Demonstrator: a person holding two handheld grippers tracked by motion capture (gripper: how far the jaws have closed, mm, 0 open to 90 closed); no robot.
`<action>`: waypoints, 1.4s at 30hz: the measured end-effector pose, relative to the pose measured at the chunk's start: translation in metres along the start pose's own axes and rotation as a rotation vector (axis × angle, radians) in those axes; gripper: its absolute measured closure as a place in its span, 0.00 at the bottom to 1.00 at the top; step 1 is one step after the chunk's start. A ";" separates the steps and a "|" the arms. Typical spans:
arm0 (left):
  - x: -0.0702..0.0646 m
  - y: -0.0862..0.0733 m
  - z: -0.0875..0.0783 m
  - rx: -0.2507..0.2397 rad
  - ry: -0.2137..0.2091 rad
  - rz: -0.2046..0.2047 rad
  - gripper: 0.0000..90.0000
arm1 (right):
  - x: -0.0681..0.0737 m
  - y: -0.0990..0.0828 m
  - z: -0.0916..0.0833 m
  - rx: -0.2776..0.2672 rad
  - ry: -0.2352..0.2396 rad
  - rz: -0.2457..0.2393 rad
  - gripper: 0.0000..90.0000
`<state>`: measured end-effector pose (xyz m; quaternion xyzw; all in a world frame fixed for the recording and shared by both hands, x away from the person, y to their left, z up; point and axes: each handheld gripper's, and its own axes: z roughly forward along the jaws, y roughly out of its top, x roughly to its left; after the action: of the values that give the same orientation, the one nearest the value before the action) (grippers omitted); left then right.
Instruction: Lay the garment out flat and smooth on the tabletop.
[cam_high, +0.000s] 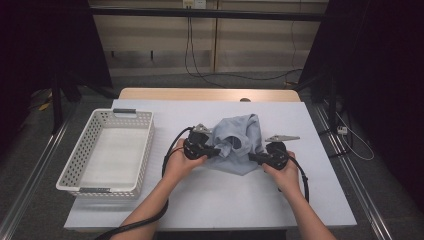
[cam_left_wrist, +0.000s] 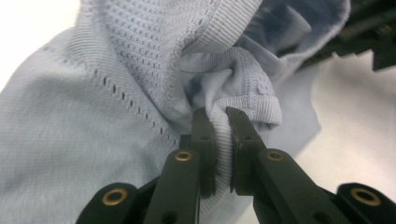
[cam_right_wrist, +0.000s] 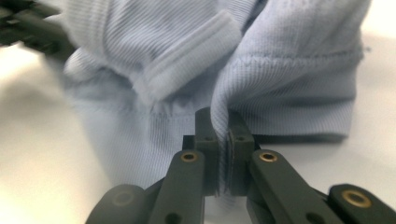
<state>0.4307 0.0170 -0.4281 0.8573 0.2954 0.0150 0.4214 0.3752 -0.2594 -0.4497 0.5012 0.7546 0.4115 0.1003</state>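
Left gripper (cam_left_wrist: 220, 122), right gripper (cam_right_wrist: 219, 122) both clamped on blue garment (cam_high: 239, 142) bunched between them

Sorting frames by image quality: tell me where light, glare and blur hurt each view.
High view: dim, dark surroundings, table evenly lit. Left gripper view: table glare top left, pale blue garment sharp. Right gripper view: garment top soft, table washed out, jaws crisp.

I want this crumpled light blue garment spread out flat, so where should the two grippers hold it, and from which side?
Grip the light blue garment at its ribbed hems, one on each side, coming in level from left and right. The thick folded edges give the jaws firm purchase. The left gripper already pinches a ribbed fold, and the right gripper a thin hem edge.
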 end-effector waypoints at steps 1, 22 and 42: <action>-0.001 0.000 -0.001 0.000 -0.015 0.000 0.92 | 0.002 -0.002 -0.003 -0.005 0.008 0.002 0.97; -0.035 -0.002 -0.006 0.032 -0.121 0.055 0.92 | 0.021 -0.044 -0.061 -0.057 0.051 0.010 0.96; -0.026 -0.005 -0.006 0.013 -0.128 0.019 0.92 | 0.030 -0.029 -0.071 -0.150 -0.112 -0.098 0.33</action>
<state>0.4051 0.0105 -0.4224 0.8620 0.2599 -0.0376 0.4337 0.3009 -0.2762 -0.4175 0.4770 0.7384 0.4330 0.1994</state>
